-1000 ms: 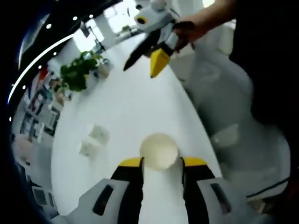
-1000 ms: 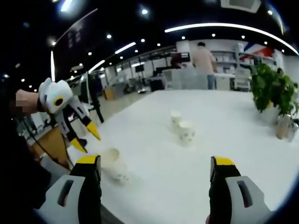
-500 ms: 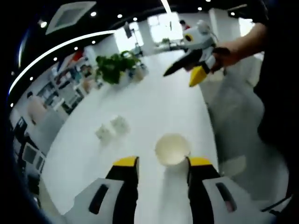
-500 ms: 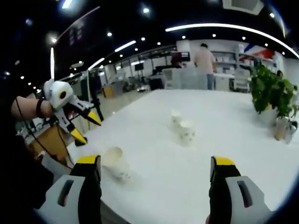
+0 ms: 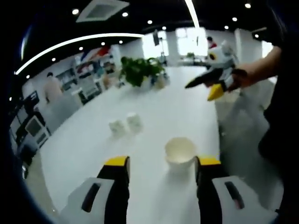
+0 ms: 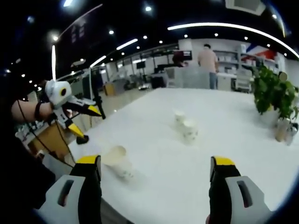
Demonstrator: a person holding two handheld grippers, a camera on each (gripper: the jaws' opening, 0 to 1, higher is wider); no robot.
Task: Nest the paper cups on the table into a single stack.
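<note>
Left gripper is released, jaws wide, holding nothing; the near paper cup stands on the white table just ahead between its tips, near the table edge. Two more paper cups stand side by side farther in. Right gripper is also spread apart and unloaded. Potted plant sits at the far end.

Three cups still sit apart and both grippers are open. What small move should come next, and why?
Probably ease the left gripper forward to close on the near cup. Its jaws stand open just short of that cup, which sits unheld near the table edge, apart from the two far cups. The right gripper is open too, holding nothing.
</note>
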